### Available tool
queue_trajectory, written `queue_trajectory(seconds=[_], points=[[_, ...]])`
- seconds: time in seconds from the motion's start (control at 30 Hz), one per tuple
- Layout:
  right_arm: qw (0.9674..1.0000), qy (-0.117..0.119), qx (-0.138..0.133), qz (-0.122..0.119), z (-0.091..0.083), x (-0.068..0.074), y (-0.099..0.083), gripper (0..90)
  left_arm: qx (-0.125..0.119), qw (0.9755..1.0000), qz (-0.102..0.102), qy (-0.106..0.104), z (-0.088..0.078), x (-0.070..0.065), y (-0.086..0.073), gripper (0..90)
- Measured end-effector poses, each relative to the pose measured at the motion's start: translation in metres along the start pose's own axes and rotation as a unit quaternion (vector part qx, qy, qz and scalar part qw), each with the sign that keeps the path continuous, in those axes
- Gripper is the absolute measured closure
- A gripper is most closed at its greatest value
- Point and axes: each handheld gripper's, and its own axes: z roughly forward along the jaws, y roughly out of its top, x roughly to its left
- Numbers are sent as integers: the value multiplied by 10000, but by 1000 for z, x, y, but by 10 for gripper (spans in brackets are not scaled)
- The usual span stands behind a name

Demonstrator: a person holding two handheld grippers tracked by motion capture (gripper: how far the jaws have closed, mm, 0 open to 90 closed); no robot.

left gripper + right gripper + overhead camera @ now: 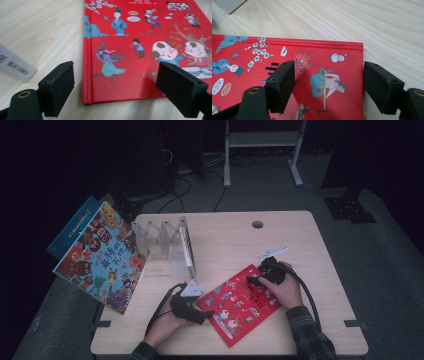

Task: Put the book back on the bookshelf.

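A red picture book (235, 307) lies flat on the wooden table (225, 235), turned at an angle. My left gripper (206, 314) sits at its near left corner with its jaws open. In the left gripper view that gripper (120, 90) has one jaw over bare wood and the other over the red cover (140, 37), with the corner between them. My right gripper (252, 281) hovers at the book's far right end, open. In the right gripper view this gripper (332, 85) straddles the book's edge (317, 52), one jaw above the cover and one past it.
A colourful picture book (100, 257) leans at the table's left edge with a blue book (75, 225) behind it. A clear folding book stand (165, 245) stands beside them. A white tag (272, 252) lies near the right hand. A cable hole (257, 224) sits at the back.
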Motion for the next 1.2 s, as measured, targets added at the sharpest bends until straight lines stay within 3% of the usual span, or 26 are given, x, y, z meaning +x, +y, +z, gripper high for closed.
queue_trajectory(seconds=[0.07, 0.17, 0.5, 0.87, 1.2], points=[[10000, -66, -2, 39, -4, -1, -1, 343, 27, 10000, 11, -80, 1, -1, 0, 144], [9999, -104, 12, 109, -14, -2, -6, 368, 21, 9998, -69, -179, 2, -1, 0, 145], [9991, -347, -53, 227, -47, -3, -33, 445, 33, 9996, -164, -219, 2, -1, -1, 145], [9976, -545, -263, 332, -79, 3, -66, 644, 50, 9993, -231, -298, 2, -3, -3, 144], [9971, -607, -221, 411, -99, 8, -95, 779, 101, 9992, -210, -323, 0, -5, -3, 143]])
